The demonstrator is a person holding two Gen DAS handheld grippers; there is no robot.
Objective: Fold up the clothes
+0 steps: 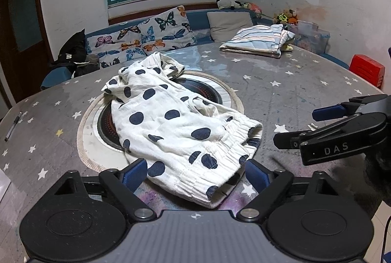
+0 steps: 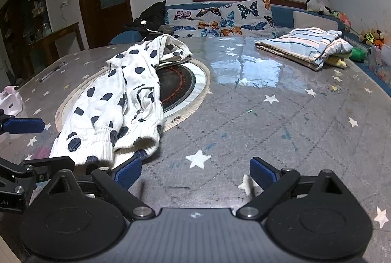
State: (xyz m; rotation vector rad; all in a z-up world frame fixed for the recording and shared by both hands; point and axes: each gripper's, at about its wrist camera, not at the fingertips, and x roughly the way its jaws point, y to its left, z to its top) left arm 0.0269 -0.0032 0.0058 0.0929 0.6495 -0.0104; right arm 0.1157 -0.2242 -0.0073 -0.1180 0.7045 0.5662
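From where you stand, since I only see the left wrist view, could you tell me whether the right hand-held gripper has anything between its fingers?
Observer: No, the right hand-held gripper is open over bare tablecloth.
Operator: Is it touching the spotted garment?
Observer: Its left finger sits just under the garment's waistband edge.
Operator: Anything else beyond my left edge?
Observer: A pink and white item lies at the table edge.

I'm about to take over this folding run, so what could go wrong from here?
The polka-dot pants lie crumpled across the round cooktop set in the table; dragging them could snag on its rim. Both tools are open, the left tool straddling the elastic waistband, so closing may pinch several layers at once.
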